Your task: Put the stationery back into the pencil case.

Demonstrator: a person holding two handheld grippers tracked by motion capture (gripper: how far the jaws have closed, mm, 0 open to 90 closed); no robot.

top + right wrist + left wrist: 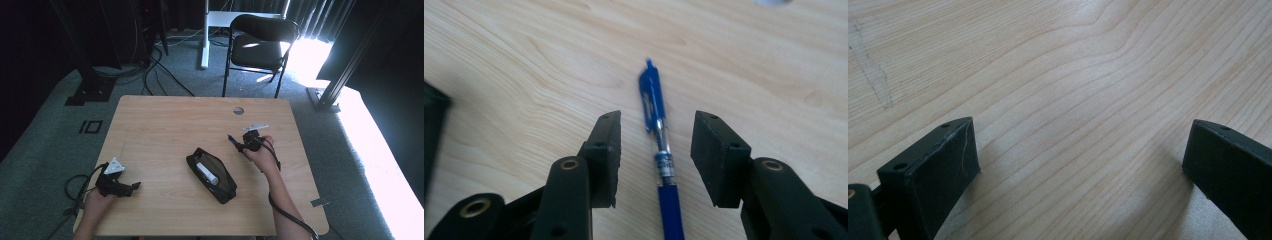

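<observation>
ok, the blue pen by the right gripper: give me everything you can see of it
The blue pen is a slim ballpoint with a translucent blue clip end, a clear midsection with a silvery band, and an opaque blue barrel, plastic by the look. It lies flat on the wooden table, between the open jaws of the right gripper, which stand apart from it on either side. Its clip end points away from the gripper. Only the table touches it.

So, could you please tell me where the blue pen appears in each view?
High view: the blue pen lies right of centre, at the right gripper.
Right gripper view: centre, between the open jaws, apart from both.
Left gripper view: not in it.
Shared landmark: the wooden table, and the black pouch.
</observation>
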